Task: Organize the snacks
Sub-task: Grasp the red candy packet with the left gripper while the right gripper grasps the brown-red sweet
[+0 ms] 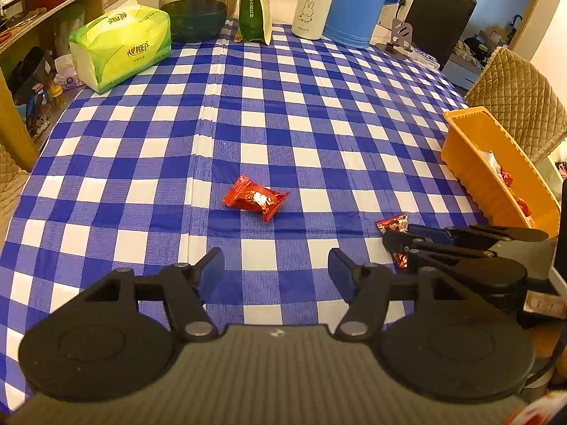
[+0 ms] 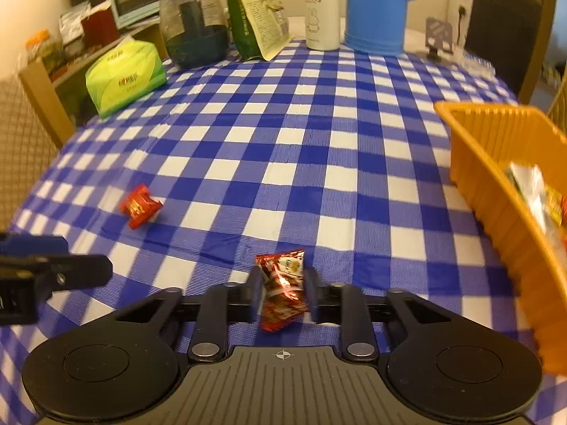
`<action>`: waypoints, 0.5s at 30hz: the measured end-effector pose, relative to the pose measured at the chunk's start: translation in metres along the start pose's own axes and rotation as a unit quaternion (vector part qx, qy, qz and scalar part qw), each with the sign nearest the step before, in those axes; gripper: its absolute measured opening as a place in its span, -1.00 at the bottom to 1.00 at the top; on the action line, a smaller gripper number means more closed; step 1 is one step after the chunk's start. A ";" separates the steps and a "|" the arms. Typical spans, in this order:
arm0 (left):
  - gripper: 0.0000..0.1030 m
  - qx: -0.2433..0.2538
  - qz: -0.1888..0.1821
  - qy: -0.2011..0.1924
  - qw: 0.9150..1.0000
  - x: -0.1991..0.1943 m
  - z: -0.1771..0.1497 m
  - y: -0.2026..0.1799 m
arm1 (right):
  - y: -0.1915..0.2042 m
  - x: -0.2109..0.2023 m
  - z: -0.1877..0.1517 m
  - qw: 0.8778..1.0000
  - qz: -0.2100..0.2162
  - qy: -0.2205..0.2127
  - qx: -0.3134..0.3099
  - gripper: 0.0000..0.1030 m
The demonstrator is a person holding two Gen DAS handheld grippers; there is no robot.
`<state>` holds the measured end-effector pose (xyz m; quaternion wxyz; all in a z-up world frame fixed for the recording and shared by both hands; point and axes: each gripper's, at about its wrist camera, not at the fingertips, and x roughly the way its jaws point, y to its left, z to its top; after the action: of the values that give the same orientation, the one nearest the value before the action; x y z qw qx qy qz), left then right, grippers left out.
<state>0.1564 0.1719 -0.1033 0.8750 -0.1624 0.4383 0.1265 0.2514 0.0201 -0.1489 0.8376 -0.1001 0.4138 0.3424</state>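
Checked blue-and-white cloth covers the counter (image 2: 319,141). Orange bin (image 2: 496,184), right edge of frame, holds wrapped snacks. Right tool (image 2: 282,294), bottom centre, pinches a red snack packet (image 2: 281,290). Left tool (image 1: 276,272), bottom centre, spread and empty. Red candy (image 1: 255,200) lies mid-frame on the cloth beyond it.

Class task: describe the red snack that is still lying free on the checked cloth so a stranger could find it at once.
Start at the orange bin on the blue-checked cloth. Left of it, mid-cloth, lies a red wrapped candy, alone ahead of the open left tool. Unlike the red packet the right tool grips, nothing touches it.
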 end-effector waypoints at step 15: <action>0.18 -0.023 0.001 -0.013 1.000 0.036 0.017 -0.001 | -0.033 -0.004 0.015 0.999 0.000 -0.009 0.050 -0.58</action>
<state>0.1900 0.1811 -0.1221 0.8765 -0.1804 0.4238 0.1398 0.2809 0.0002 -0.1395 0.8453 -0.0554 0.4227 0.3221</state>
